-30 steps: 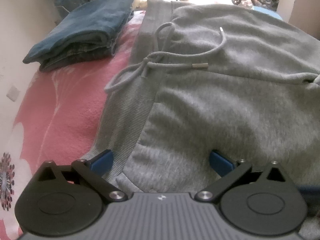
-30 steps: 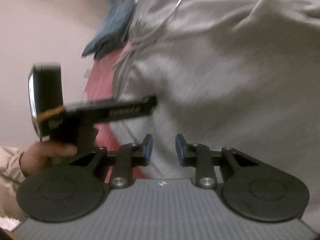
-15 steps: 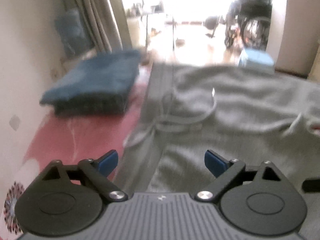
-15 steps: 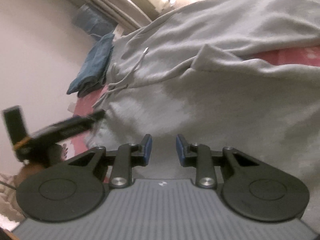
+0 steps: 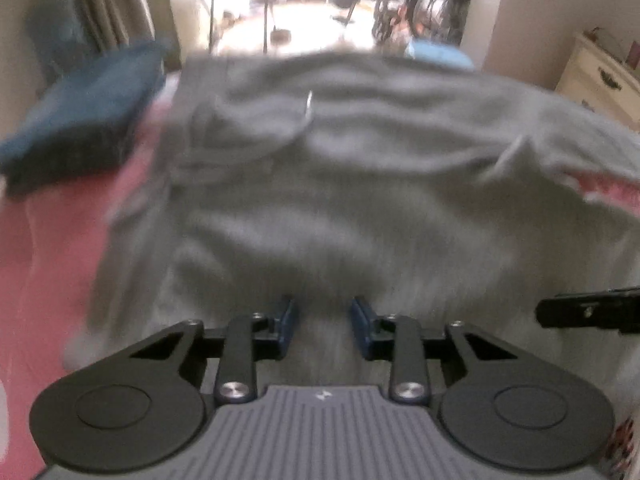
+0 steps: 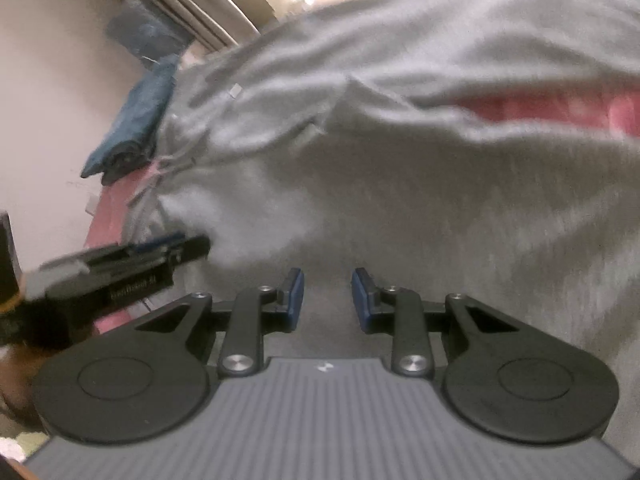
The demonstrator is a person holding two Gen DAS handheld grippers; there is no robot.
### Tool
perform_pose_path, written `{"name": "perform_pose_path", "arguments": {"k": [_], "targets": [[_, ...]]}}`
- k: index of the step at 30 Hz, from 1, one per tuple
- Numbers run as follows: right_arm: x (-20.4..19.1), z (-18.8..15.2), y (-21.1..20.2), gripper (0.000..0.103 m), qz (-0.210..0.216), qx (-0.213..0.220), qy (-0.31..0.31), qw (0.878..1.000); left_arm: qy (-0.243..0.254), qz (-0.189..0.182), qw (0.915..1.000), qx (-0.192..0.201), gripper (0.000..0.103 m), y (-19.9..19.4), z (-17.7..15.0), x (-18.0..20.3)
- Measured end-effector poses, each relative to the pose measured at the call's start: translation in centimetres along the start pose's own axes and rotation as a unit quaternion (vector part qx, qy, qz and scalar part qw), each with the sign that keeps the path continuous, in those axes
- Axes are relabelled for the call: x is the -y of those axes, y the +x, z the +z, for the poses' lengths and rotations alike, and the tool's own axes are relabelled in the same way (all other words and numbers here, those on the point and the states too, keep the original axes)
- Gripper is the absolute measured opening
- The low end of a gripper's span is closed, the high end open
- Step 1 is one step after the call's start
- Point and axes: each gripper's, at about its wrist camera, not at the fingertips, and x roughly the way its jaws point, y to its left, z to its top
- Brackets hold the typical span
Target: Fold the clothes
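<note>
On the bed, over a pink blanket [image 5: 52, 236], the grey sweatpants [image 5: 360, 184] lie spread flat, stretching away from both tools towards the bright doorway, with the waistband and drawstring off to the left and the legs running out to the right. That long axis runs across the view, and both tools sit at the near edge of it, side by side. The left tool [image 5: 323, 322] is tipped steeply down at the cloth and its jaws are closing, grey fabric lying in the narrow gap between the blue pads [image 5: 286, 320], though the blur hides whether they have bitten yet. The right tool [image 6: 326, 294] is angled down the same way, jaws narrowed with fabric showing between them; a real pinch I cannot confirm. The left one is nearer the waistband end. A stack of folded dark blue clothes [image 5: 84, 116] waits by the wall, well clear. Looks like a lift of the near edge to fold it over.
</note>
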Motion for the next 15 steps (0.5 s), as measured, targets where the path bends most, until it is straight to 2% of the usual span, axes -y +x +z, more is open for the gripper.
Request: {"name": "perform_pose_path", "arguments": {"k": [5,9,11,13,15], "targets": [[2.7,-1.7,0.2,0.025,0.037,-0.057,0.092,0.993,-0.021,-0.007,0.9995,-0.022,0.028,-0.7,-1.7,-1.7],[4.7,-4.6,-0.3,0.025,0.063,-0.116,0.186,0.974,-0.028,-0.007,0.999,-0.033,0.022,-1.6,-2.3,-2.6],[5.1,-5.9,-1.2,0.025,0.067,-0.129,0.209,0.967,-0.03,-0.005,0.999,-0.032,0.02,-2.3,-2.2,-2.7],[5.2,-5.9,-2.5,0.026,0.065,-0.119,0.215,0.967,-0.032,-0.008,0.9991,-0.026,0.02,-2.6,-1.9,-2.7],[6.2,-4.5,-4.7,0.026,0.061,-0.07,0.216,0.972,-0.031,-0.013,0.9994,-0.01,0.02,-3.0,-1.3,-2.5]]}}
